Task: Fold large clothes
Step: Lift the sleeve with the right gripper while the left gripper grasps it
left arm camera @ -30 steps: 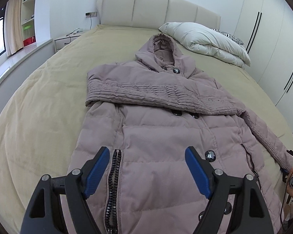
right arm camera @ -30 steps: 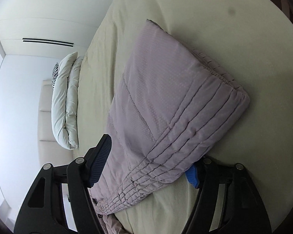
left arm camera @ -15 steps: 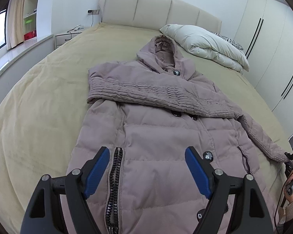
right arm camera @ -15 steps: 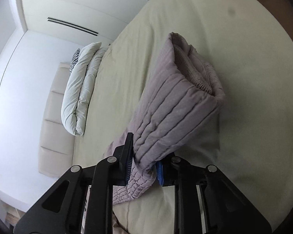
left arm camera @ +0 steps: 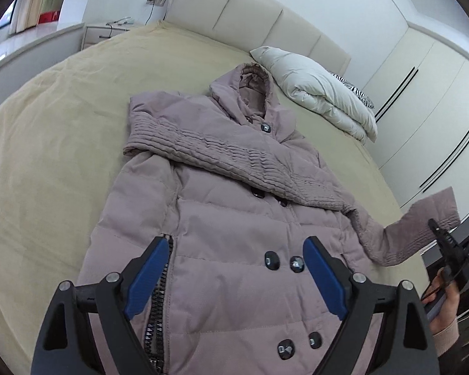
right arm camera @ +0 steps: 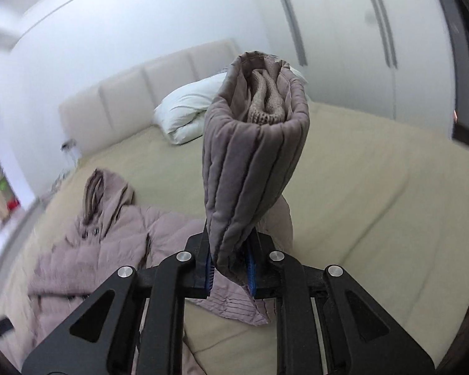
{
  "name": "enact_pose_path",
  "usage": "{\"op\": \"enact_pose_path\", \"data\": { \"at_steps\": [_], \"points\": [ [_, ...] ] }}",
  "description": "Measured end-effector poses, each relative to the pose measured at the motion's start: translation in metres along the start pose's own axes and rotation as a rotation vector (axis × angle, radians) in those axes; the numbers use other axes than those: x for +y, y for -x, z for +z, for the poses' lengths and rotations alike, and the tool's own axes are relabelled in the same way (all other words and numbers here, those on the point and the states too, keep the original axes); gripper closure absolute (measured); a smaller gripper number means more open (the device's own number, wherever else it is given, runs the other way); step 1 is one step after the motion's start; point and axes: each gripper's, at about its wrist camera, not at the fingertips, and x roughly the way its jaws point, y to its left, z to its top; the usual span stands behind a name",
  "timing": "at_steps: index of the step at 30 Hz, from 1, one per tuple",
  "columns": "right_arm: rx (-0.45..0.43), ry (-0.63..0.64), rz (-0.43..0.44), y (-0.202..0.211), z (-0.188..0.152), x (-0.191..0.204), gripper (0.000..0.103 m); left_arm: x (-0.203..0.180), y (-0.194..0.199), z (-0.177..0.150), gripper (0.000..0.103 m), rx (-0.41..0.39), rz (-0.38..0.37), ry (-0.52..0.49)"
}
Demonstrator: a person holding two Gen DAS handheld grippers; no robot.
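on the bed (left arm camera: 47, 162), coat (left arm camera: 222, 218) spread, right gripper (right arm camera: 229, 273) closing on cuff (right arm camera: 253, 156)

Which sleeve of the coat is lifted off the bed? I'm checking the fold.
The sleeve pinched at its cuff by the right tongs, which are closing on it. The other sleeve lies flat across the coat's chest.

mauve hooded puffer coat (left arm camera: 222, 218) lies face-up on the bed — one sleeve (left arm camera: 234, 159) folded across its chest, the other sleeve's cuff (right arm camera: 253, 156) lifted.

Left hand-held gripper (left arm camera: 234, 281) opening; right hand-held gripper (right arm camera: 229, 270) closing.
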Motion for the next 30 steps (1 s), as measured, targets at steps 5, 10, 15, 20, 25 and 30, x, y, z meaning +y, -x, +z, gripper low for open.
{"op": "enact_pose_path", "data": {
  "at_steps": [5, 10, 15, 20, 25, 30],
  "points": [
    [-0.056, 0.539, 0.027, 0.016, -0.043, 0.142, 0.091, 0.005, -0.013, 0.006, 0.011, 0.062, -0.235, 0.181],
    [-0.082, 0.777, 0.081, 0.038, -0.103, 0.216, 0.091, -0.006, -0.018, 0.015, 0.001, 0.089, -0.403, 0.292],
    [-0.124, 0.902, 0.105, 0.051, -0.136, 0.244, 0.091, -0.024, -0.031, 0.025, 0.000, 0.159, -0.512, 0.352],
    [-0.177, 1.042, 0.132, 0.071, -0.174, 0.276, 0.091, -0.042, -0.041, 0.032, 0.000, 0.214, -0.545, 0.348],
    [-0.170, 1.067, 0.155, 0.067, -0.196, 0.297, 0.091, -0.047, -0.046, 0.036, 0.006, 0.252, -0.520, 0.301],
    [-0.173, 1.063, 0.155, 0.061, -0.196, 0.302, 0.091, -0.039, -0.057, 0.034, 0.069, 0.299, -0.508, 0.300]
  ]
}}
